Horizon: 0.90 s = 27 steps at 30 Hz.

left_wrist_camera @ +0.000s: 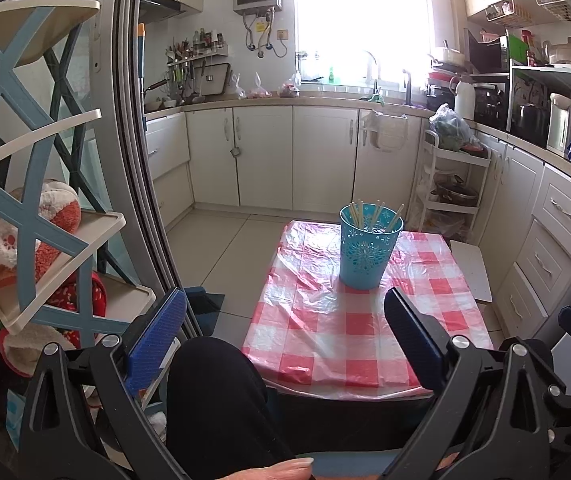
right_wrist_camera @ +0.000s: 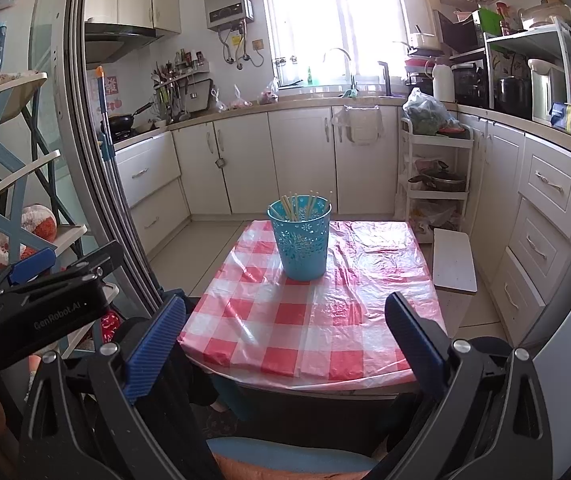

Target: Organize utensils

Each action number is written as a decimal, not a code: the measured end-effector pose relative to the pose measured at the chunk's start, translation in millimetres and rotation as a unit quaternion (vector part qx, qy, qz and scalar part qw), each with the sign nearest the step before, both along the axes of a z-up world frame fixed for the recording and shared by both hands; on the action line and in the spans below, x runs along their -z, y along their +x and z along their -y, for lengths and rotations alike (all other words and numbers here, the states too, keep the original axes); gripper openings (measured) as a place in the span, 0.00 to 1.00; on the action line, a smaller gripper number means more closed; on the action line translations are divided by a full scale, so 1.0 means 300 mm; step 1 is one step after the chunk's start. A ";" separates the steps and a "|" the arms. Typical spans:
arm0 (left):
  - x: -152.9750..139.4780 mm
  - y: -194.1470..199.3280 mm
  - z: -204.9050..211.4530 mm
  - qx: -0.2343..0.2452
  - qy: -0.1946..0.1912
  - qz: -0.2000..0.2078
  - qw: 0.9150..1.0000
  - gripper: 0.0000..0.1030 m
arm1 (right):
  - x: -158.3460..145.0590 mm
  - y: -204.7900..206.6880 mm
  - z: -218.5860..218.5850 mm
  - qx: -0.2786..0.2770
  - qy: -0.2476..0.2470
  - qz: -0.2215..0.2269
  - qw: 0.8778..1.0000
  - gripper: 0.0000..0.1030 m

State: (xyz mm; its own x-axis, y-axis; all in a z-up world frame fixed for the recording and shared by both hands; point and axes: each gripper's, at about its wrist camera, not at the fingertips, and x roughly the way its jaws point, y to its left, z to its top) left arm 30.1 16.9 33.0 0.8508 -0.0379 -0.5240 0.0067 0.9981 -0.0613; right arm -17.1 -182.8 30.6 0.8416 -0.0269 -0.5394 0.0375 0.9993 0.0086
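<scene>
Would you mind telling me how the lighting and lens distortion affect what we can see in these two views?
Left wrist view: the window is blown out white, and the door frame bows from fisheye distortion; the blue holder stays sharp. Right wrist view: the window glares likewise, the plastic tablecloth shows shiny highlights, and the chopsticks remain legible.

A turquoise plastic holder [left_wrist_camera: 369, 252] with a cut-out snowflake and flower pattern stands upright on the desk [left_wrist_camera: 325, 344], towards the far end of its red-and-white checked plastic cover. It tapers slightly towards its base and its top is open. Several pale, cream-coloured chopsticks [left_wrist_camera: 369, 212] stand inside it, leaning against the rim at various angles, their upper ends poking just above the edge.
</scene>
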 end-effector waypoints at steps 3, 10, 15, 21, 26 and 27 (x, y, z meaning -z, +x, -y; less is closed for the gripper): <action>0.001 0.000 0.000 0.000 0.000 0.000 1.000 0.93 | 0.000 0.001 -0.002 0.000 0.000 0.000 1.000 0.93; 0.005 0.015 -0.003 0.000 0.004 -0.008 1.000 0.93 | 0.011 0.007 0.006 0.001 0.000 -0.009 1.000 0.93; 0.029 0.068 0.007 0.011 0.001 -0.024 1.000 0.93 | 0.048 0.051 0.029 0.005 0.001 -0.030 1.000 0.93; 0.103 0.230 0.038 0.020 0.002 -0.042 0.999 0.93 | 0.164 0.203 0.117 0.035 -0.006 -0.072 0.997 0.93; 0.298 0.534 0.152 0.055 0.040 -0.097 0.993 0.93 | 0.327 0.440 0.264 0.083 -0.006 -0.122 0.989 0.93; 0.352 0.591 0.177 0.055 0.049 -0.110 0.991 0.93 | 0.361 0.483 0.286 0.089 -0.008 -0.131 0.987 0.93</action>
